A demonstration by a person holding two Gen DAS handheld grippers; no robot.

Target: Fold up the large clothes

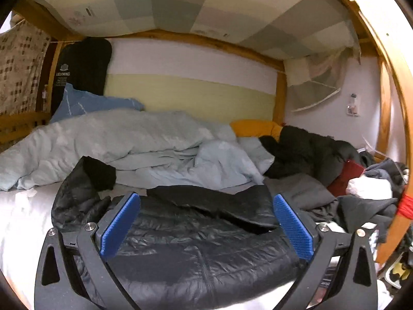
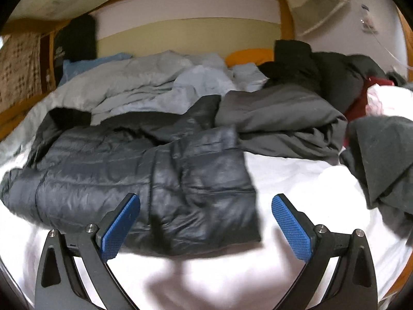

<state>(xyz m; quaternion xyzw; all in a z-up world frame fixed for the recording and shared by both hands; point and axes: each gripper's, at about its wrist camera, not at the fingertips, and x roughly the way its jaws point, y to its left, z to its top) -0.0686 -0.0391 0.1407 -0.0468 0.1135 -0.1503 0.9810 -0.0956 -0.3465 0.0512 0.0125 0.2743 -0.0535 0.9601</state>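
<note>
A dark quilted puffer jacket (image 1: 196, 253) lies spread on the white bed sheet (image 1: 23, 222), part of it folded over itself. My left gripper (image 1: 206, 222) is open and hovers just above the jacket, its blue pads (image 1: 120, 228) wide apart with nothing between them. In the right wrist view the same jacket (image 2: 144, 178) lies ahead and to the left. My right gripper (image 2: 206, 222) is open and empty over the jacket's near right corner and the sheet (image 2: 296, 178). That view is blurred.
A crumpled light-blue duvet (image 1: 124, 142) lies behind the jacket. Dark grey and black clothes (image 2: 281, 121) pile up on the right, with a red item (image 1: 346, 178) and white bundle (image 1: 369, 187). A wooden bunk frame (image 1: 395, 82) surrounds the bed.
</note>
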